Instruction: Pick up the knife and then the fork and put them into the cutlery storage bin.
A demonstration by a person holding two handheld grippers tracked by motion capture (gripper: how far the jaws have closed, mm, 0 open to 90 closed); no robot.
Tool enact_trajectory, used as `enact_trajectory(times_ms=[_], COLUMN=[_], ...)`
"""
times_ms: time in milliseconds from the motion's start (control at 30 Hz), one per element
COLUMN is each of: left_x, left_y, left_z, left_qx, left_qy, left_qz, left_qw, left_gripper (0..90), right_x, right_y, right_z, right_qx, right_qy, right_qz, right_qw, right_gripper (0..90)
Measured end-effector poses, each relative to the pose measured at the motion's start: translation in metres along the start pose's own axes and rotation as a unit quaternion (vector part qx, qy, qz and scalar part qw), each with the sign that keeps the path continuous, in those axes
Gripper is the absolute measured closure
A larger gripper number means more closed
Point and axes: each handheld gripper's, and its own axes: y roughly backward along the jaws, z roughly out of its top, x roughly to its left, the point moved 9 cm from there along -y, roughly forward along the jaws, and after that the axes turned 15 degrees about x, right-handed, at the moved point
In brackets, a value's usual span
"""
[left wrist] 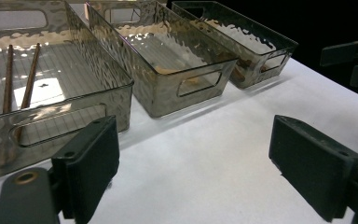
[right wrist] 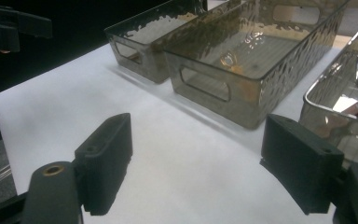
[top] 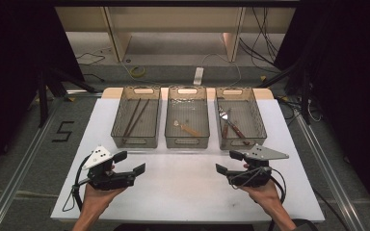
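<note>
We are holding both tools low over the bare front of the white table (top: 183, 192), the left gripper (top: 131, 162) and the right gripper (top: 227, 162) facing each other across a wide gap, each with its jaws spread apart and nothing between them. Ahead of us three smoky, see-through bins are standing in a row, nearly touching. The left bin (top: 118, 126) is holding a pair of brown chopsticks (top: 136, 117) lying side by side along its floor, as the left gripper view is also showing (left wrist: 18, 84). The middle bin (top: 172, 126) is holding a small utensil with a pale wooden handle (top: 189, 129), and the right bin (top: 258, 126) a fork (top: 223, 115) and another red-brown handled piece (top: 236, 129) crossing it. We are judging all of these pieces to be light, stiff and thin, so they are likely to roll or slip under a pinch that lands off centre. The chopsticks look smooth and slim; we would be closing on them near the middle, across their width, and taking both together may prove awkward. The fork's metal looks slippery, so its handle seems the safer hold. The bin walls are standing high around everything, so we are expecting to come down steeply from above, jaws aligned along the bin's length, and the ribbed bin floor may be leaving little room beneath a flat piece.
</note>
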Motion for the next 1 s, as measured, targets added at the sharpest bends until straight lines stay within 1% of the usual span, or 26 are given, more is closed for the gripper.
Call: enact_trajectory(times_ms=[167, 333, 400, 533, 867, 1000], left_x=[-0.001, -0.002, -0.003, -0.004, -0.005, -0.004], left_y=[0.0, -0.002, -0.003, -0.003, -0.004, -0.004], left_z=[0.0, -0.001, -0.001, -0.001, -0.002, -0.002], left_qx=[-0.001, 0.005, 0.006, 0.007, 0.01, 0.01], left_qy=[0.001, -0.004, -0.004, -0.003, -0.006, -0.006], left_qz=[-0.004, -0.009, -0.011, -0.013, -0.015, -0.015], left_qw=[1.0, 0.9999, 0.9999, 0.9999, 0.9998, 0.9998], left_gripper=[15.7, 15.7, 15.6, 15.7, 15.7, 15.7], right_x=[0.0, 0.0, -0.002, -0.001, -0.001, -0.002], right_y=[0.005, 0.011, 0.012, 0.013, 0.015, 0.015], right_z=[-0.009, -0.017, -0.019, -0.023, -0.023, -0.023], right_qx=[-0.006, -0.008, -0.009, -0.007, -0.013, -0.011], right_qy=[-0.009, -0.012, -0.017, -0.02, -0.02, -0.019], right_qz=[0.0, -0.004, -0.006, -0.003, -0.003, -0.006], right_qw=[0.9999, 0.9999, 0.9998, 0.9998, 0.9997, 0.9997], right_gripper=[23.8, 23.4, 23.1, 23.0, 22.9, 22.8])
